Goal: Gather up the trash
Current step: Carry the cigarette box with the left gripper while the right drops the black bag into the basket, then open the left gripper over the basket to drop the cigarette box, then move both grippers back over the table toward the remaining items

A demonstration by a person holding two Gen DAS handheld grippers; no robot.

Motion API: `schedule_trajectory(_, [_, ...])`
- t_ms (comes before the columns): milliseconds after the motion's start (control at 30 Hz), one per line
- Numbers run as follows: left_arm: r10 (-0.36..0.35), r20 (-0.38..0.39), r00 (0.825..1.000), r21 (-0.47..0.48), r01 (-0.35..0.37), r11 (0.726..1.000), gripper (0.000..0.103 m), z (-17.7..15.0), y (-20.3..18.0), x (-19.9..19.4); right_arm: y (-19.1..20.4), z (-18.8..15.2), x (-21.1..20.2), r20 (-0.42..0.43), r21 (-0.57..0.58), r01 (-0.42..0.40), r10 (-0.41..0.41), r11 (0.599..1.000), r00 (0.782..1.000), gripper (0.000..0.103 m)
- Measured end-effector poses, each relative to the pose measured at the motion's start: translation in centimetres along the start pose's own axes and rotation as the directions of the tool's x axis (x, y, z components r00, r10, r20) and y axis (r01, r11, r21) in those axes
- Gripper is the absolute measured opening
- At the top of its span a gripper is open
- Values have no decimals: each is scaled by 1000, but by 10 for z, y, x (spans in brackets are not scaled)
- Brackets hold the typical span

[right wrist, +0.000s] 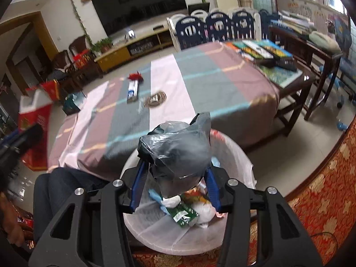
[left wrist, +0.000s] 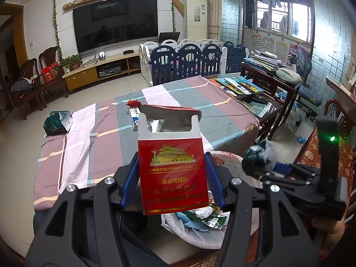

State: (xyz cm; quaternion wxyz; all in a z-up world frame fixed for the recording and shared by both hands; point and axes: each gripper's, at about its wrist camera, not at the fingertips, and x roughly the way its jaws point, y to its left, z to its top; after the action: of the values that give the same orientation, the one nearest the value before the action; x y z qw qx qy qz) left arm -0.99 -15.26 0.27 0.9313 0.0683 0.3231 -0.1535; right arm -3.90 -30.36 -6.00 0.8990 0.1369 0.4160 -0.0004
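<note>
Red cigarette pack, lid torn open, is clamped upright in the left gripper. At four o'clock, the white-lined bin holds wrappers; above it the right gripper clenches a crumpled dark plastic bag.

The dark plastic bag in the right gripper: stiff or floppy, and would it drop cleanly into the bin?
Probably floppy: the bag is thin crumpled film, bulging past the right gripper. Likely light for its size, since it looks mostly film and air. It hangs over the lined bin, so it should fall in, though film might cling to a pad.
</note>
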Motion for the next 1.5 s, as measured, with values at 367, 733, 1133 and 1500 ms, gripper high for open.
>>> schedule_trajectory(367, [-44, -57, 997, -14, 43, 999, 57, -3, -1, 15, -24, -9, 10, -32, 93, 50, -48, 994, 998, 76])
schedule_trajectory(733, [-228, -219, 949, 6, 235, 972, 67, -16, -38, 62, -56, 7, -25, 70, 173, 113, -127, 978, 989, 76])
schedule_trajectory(1133, [-192, -263, 945, -73, 179, 981, 91, -30, -23, 75, -48, 6, -24, 72, 148, 105, -116, 983, 991, 77])
schedule_trajectory(1500, [66, -129, 989, -177, -89, 980, 91, -17, 40, 73, -36, 0, -6, 40, 125, 92, -98, 988, 994, 77])
